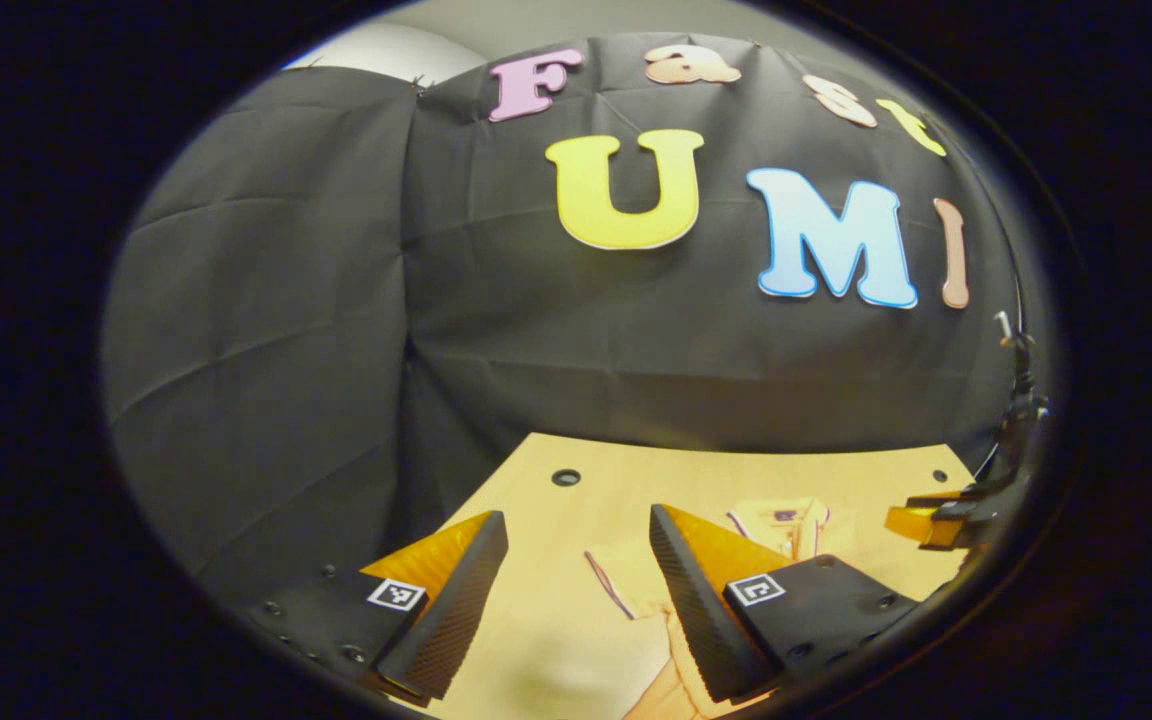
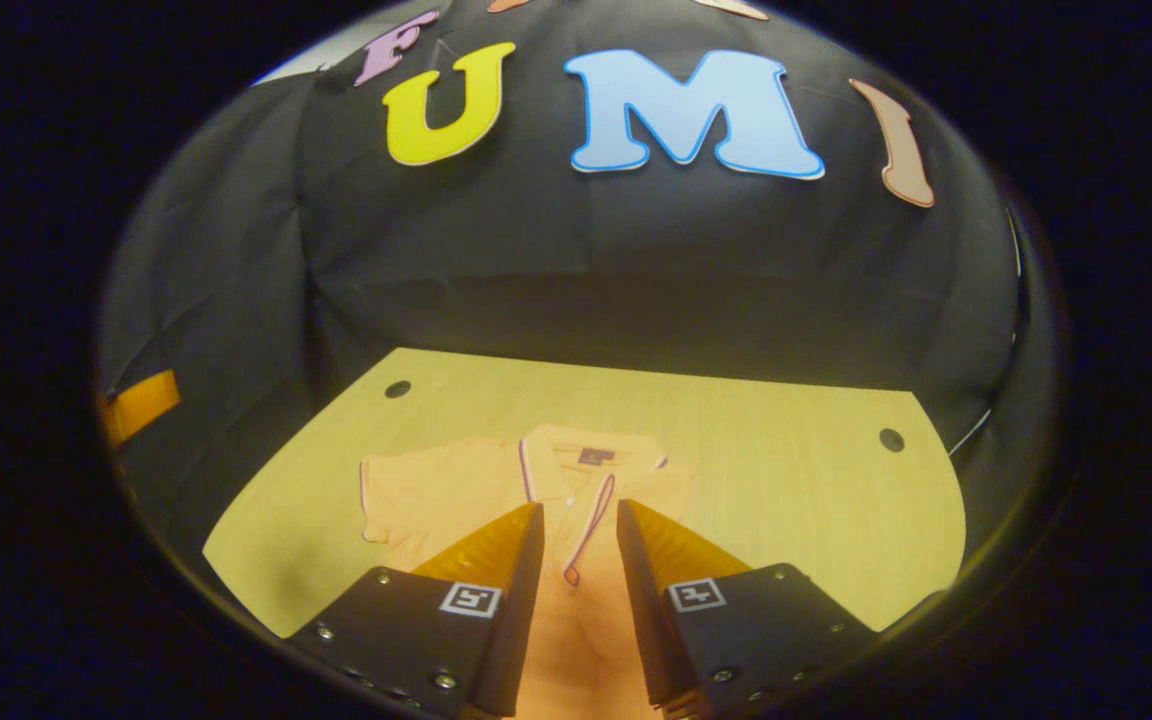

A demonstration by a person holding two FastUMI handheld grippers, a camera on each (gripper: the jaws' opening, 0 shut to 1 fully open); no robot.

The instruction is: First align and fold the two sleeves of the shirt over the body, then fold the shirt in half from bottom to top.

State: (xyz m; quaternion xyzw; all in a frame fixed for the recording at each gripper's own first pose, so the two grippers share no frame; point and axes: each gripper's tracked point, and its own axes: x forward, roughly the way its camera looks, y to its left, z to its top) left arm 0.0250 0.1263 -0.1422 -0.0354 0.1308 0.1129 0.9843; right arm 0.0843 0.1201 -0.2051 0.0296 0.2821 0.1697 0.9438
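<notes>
While the shirt (image 2: 536,480) lies flat on the table (image 2: 786,470), both grippers — left (image 1: 576,590) and right (image 2: 581,560) — hover over it, jaws apart, holding nothing; a shallow pinch could snag 2 layers and drag the shirt's body askew.

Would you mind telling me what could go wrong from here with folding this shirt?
1. The left sleeve lies spread outward; a one-layer pinch may drag the shirt askew.
2. The right gripper hangs open over the placket, away from any sleeve, so closing here would bunch the front.
3. The left gripper is open beside the sleeve edge and could miss it.
</notes>
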